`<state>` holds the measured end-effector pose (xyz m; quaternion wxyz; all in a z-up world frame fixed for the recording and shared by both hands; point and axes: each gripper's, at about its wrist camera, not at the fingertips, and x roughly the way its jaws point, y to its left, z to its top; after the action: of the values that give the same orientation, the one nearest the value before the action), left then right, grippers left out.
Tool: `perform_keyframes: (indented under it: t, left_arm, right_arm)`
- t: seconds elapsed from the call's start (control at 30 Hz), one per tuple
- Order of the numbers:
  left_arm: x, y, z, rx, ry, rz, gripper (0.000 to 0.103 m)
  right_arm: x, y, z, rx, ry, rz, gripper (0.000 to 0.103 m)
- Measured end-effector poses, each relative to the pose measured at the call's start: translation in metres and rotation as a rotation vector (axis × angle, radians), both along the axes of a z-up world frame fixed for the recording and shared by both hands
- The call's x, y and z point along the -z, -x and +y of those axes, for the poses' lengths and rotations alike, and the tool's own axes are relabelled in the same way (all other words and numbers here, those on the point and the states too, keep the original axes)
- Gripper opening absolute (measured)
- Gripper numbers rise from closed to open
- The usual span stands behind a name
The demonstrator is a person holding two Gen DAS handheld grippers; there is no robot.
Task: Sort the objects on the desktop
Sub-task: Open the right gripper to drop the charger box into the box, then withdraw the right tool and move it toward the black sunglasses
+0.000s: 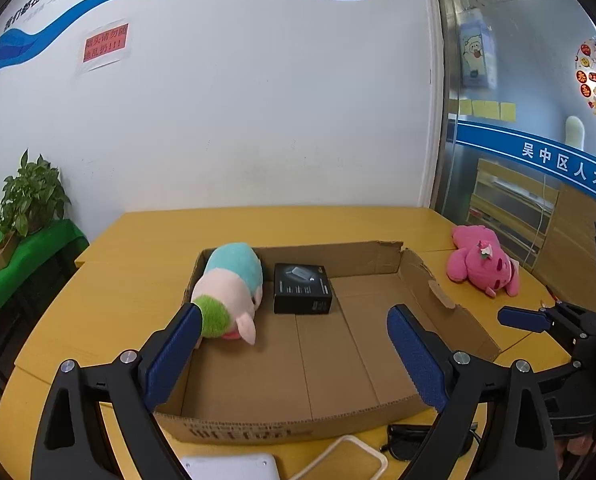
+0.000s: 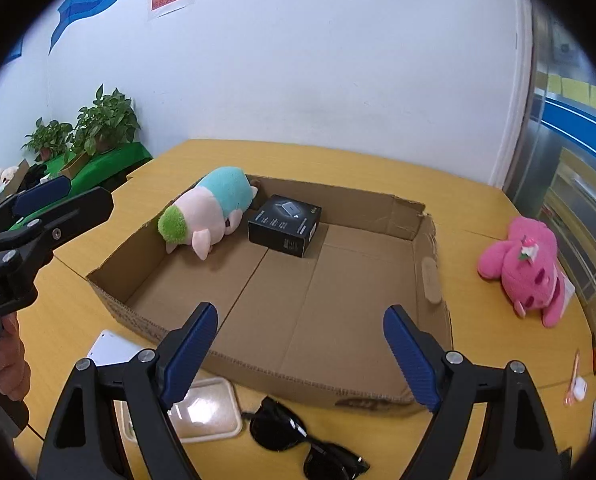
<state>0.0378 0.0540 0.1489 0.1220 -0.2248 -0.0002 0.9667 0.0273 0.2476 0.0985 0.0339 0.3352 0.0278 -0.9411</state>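
On the yellow table (image 2: 370, 168) a shallow cardboard tray (image 2: 428, 272) lies open-topped, its low walls torn at the far right corner, with bare floor across its near and right parts. In its far left corner lies a pastel plush (image 2: 212, 210), and a black box (image 2: 284, 225) sits just beside it, well ahead of both tongs. The left tongs (image 1: 294, 354) hang over the tray's near wall, jaws spread wide with nothing between them. The right tongs (image 2: 298, 354) also stand wide and empty above the near wall. A pink plush (image 2: 528, 268) lies on the table right of the tray, apart from it. Near the front edge lie sunglasses (image 2: 298, 436), a clear lidded container (image 2: 206, 406) and a white flat item (image 2: 110, 350). The wall (image 1: 238, 120) carries a red notice (image 1: 105, 45) too blurred to read. The handle of the left tongs shows "bot.AI".
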Motion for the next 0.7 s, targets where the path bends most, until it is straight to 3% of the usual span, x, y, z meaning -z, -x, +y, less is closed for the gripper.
perform_keyframes:
  t: [0.13,0.3,0.7]
  left_arm:
    - [0.003,-0.014,0.001,-0.008,0.004,-0.005,0.096]
    - [0.010,-0.021,0.008,-0.019,0.047,-0.013,0.096]
    - [0.020,-0.025,0.016,-0.030,0.084,-0.028,0.096]
  right_arm:
    - [0.000,-0.016,-0.006,0.005,0.010,-0.001,0.085]
    - [0.005,-0.028,-0.016,0.002,-0.050,-0.005,0.085]
    - [0.009,-0.041,-0.013,0.011,-0.015,-0.010,0.085]
